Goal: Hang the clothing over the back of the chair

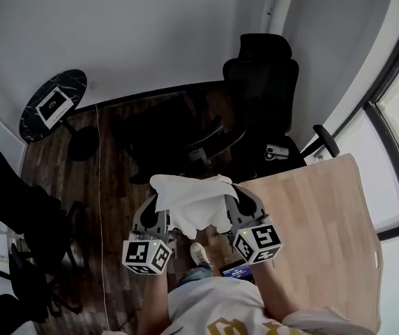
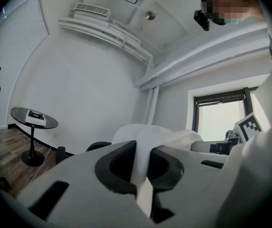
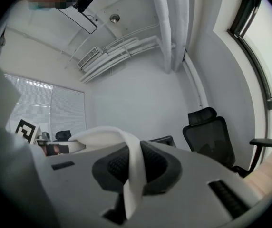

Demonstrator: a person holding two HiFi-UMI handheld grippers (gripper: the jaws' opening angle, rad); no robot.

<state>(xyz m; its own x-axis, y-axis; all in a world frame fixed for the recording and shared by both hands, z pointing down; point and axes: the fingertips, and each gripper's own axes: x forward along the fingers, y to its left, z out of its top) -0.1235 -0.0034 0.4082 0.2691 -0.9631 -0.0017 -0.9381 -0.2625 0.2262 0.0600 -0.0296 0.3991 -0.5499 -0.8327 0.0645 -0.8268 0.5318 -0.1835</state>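
- The left gripper [image 1: 156, 216] was closed on one edge of the clothing [image 1: 192, 199]. In the left gripper view the white cloth ran up between the dark pads [image 2: 118, 164], which pinched it with no gap.
- The clothing was a white garment held in the air between the two grippers. It was in front of the person, above the dark wood floor [image 1: 116, 180] and just left of the wooden table [image 1: 325, 222].
- The cloth sagged and folded in the middle, so I judged it to be light, soft and without stiffness. It should drape easily over an edge, but it may slide off if one side hangs much lower than the other.
- The right gripper [image 1: 238, 211] was also closed on the garment. In the right gripper view a strip of cloth was pressed between its pads [image 3: 111, 167].
- Two holds set apart along one edge seemed right to me, because they keep the cloth spread out.
- The black chair [image 1: 262, 82] stood farther away and to the right, well apart from the garment, with nothing on its back.
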